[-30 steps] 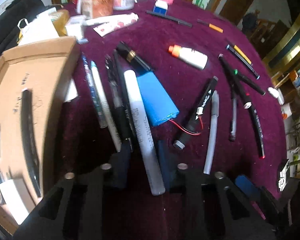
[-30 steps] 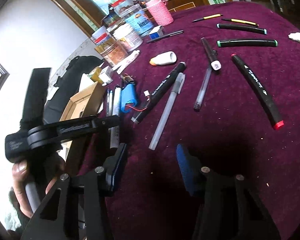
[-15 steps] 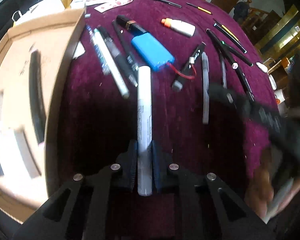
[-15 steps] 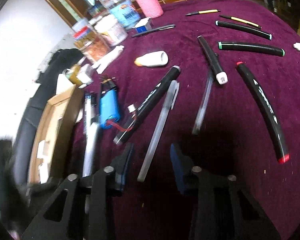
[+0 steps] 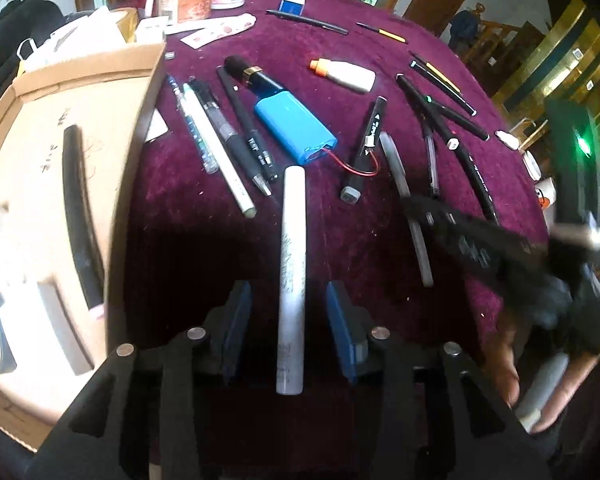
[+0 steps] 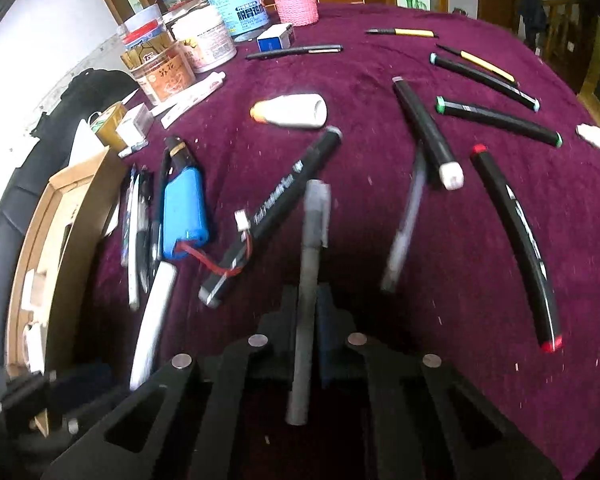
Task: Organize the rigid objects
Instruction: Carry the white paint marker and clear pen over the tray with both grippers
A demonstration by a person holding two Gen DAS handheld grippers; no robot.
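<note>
Left gripper point(image 5: 288, 328): jaws have just been opening and stand released. The white marker point(image 5: 292, 276) lies between the pads at lower centre of the left wrist view, touching neither; its near end runs into shadow under the gripper body.

Right gripper point(image 6: 312, 320): jaws have just been closing and are clenched on the grey pen point(image 6: 310, 280), lower centre of the right wrist view. The pen's tail sticks out below the pads; its capped end is motion-blurred.

Cardboard box point(image 5: 32, 184) at left edge is cut off; we can't read what's inside beyond a dark stick. Blue battery pack point(image 5: 296, 128) sits mid-frame on the maroon worktop point(image 5: 188, 216). In the left view the right gripper is a dark blur.
</note>
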